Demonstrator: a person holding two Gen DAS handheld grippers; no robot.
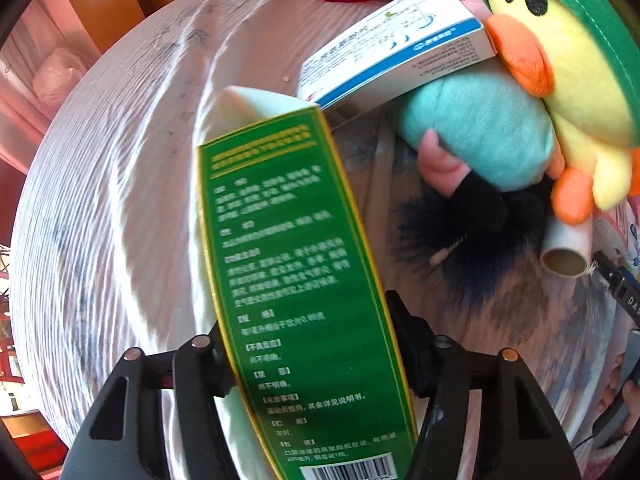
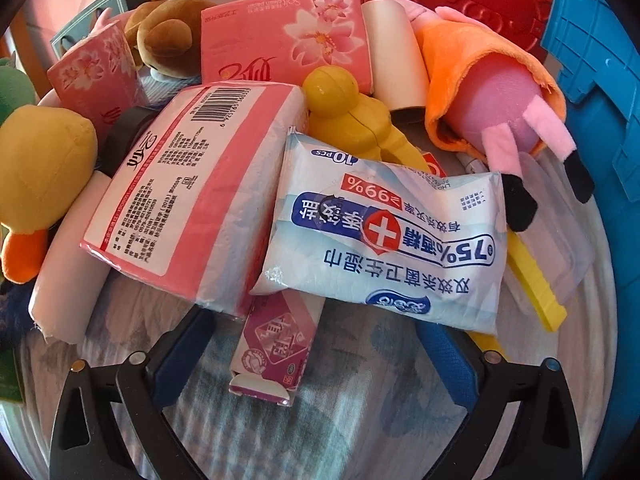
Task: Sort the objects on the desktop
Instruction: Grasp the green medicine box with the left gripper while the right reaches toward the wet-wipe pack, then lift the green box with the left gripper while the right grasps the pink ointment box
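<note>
My left gripper (image 1: 316, 344) is shut on a tall green medicine box (image 1: 292, 280) with yellow edges and holds it above the cloth-covered table (image 1: 132, 184). Beyond it lie a white and blue box (image 1: 396, 44), a teal plush (image 1: 480, 128) and a yellow duck plush (image 1: 568, 80). My right gripper (image 2: 316, 344) is open and empty. It hovers just in front of a purple carton (image 2: 276, 344) that lies between its fingers. A wet wipes pack (image 2: 384, 236) and a pink tissue pack (image 2: 192, 200) rest just behind the carton.
The pile in the right wrist view holds a yellow figure (image 2: 352, 116), a pink plush in orange cloth (image 2: 496, 100), a brown bear (image 2: 168, 36), more pink tissue packs (image 2: 284, 36), a cardboard tube (image 2: 60, 272) and a yellow strip (image 2: 536, 280). A blue bin (image 2: 600, 92) stands at right.
</note>
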